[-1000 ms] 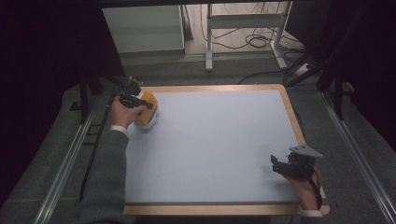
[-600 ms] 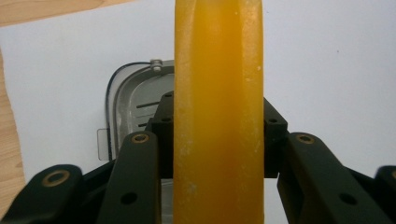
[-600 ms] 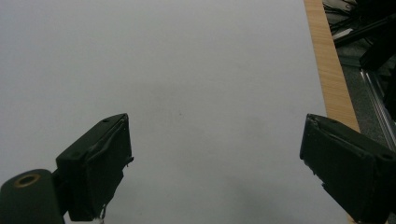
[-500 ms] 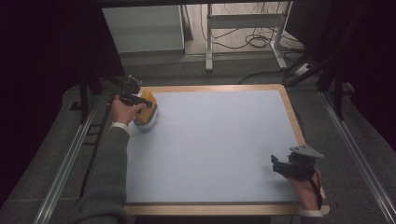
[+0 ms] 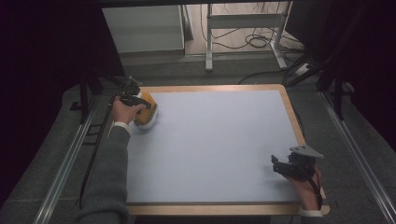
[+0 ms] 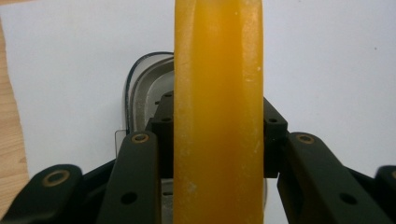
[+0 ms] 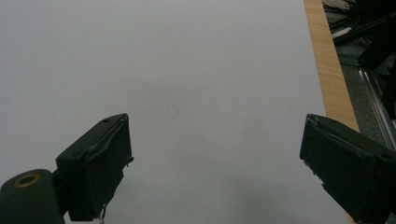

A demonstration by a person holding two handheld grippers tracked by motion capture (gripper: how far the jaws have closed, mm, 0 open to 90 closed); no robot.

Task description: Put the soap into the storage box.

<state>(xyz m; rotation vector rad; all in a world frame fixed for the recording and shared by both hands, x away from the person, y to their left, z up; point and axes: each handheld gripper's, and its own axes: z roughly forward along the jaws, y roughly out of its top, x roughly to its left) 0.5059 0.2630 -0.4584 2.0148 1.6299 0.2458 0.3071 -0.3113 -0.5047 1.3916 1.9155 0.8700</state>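
Left gripper view showed my left tongs (image 6: 217, 140) clamped on the orange handle (image 6: 217, 93) of a brush-like object, its pale base (image 6: 142, 88) resting on the table (image 6: 327, 70). High view placed it at the far left corner of the table, as it was a second earlier; little had changed, so I judged the grasp settled and a lift or scrub not yet begun. My right tongs (image 7: 215, 158) stood wide apart over bare surface near the right edge, idle.

An orange handle (image 6: 218, 112) on a white base (image 5: 146, 122), pale blue mat (image 5: 215, 149).
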